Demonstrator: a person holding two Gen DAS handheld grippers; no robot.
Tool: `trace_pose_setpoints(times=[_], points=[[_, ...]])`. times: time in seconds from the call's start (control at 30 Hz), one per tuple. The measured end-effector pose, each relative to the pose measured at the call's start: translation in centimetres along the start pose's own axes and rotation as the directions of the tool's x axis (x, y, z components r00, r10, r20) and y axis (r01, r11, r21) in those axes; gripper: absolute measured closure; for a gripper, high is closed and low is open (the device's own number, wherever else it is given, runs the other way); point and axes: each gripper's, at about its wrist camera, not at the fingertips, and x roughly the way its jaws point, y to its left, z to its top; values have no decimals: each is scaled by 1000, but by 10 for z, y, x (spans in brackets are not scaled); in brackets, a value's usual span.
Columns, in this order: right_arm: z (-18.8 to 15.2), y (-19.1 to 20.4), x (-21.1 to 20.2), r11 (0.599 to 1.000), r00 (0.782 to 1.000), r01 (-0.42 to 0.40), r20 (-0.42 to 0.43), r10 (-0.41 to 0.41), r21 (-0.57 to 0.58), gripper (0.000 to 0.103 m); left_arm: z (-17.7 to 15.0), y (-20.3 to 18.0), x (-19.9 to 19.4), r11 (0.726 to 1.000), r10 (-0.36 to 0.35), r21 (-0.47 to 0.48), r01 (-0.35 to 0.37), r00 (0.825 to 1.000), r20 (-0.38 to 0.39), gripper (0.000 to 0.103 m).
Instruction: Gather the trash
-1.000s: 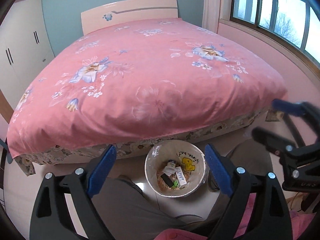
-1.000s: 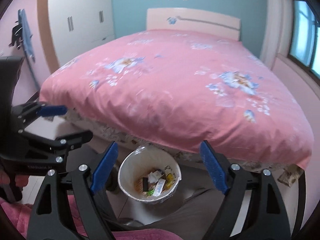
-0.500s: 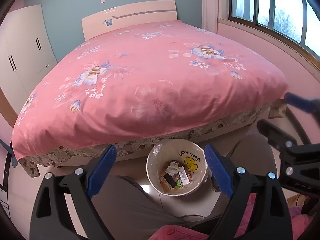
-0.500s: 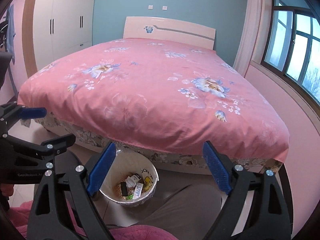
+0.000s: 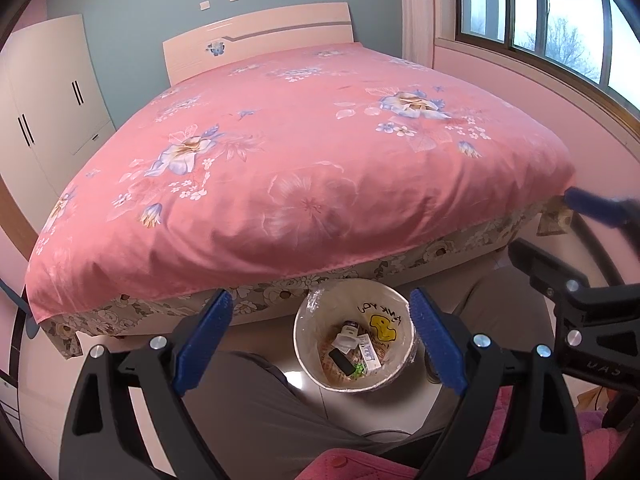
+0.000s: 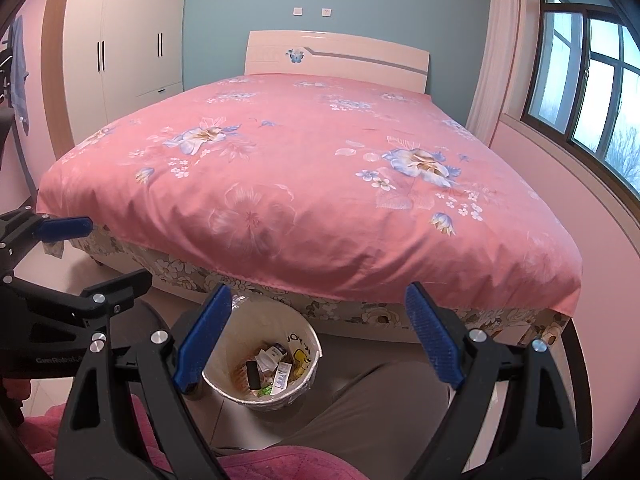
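1. Blue-grey walls and a white wardrobe [image 6: 120, 36] close off the bedroom behind a wide bed with a pink floral quilt [image 5: 304, 168] and a cream headboard [image 6: 336, 58]; a dark-framed window [image 6: 592, 80] runs along the right side.
2. I see the round white wastebasket with a clear liner and a yellow smiley face [image 5: 316, 364] standing on the pale tiled floor [image 6: 236, 420], just beside the foot of the bed.
3. Inside the wastebasket lies the trash [image 5: 354, 350]: a small black stick-shaped item, white packets, a small round-capped container and something green. I cannot make out the finer details.
4. My left tongs [image 5: 318, 338] hang above the wastebasket with their blue-padded fingers [image 5: 202, 338] spread wide, gripping nothing.
5. My right tongs [image 6: 318, 338] are likewise spread wide and hold nothing; the wastebasket sits below their left finger.
6. Grey-trousered legs [image 5: 256, 416] reach toward the wastebasket, above a pink quilted cloth [image 6: 280, 466] at the bottom edge.
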Motion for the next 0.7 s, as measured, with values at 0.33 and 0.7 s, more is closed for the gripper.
trace_pose_setpoints(times=[0.33, 0.7], points=[[0, 0, 0, 1000, 1000, -1, -2, 1, 0, 16, 0, 0, -1, 1000, 2, -1, -2, 1000, 1, 11], [0, 1, 0, 1000, 1000, -1, -3, 1, 2, 16, 3, 4, -2, 1000, 14, -1, -14, 1000, 5, 11]])
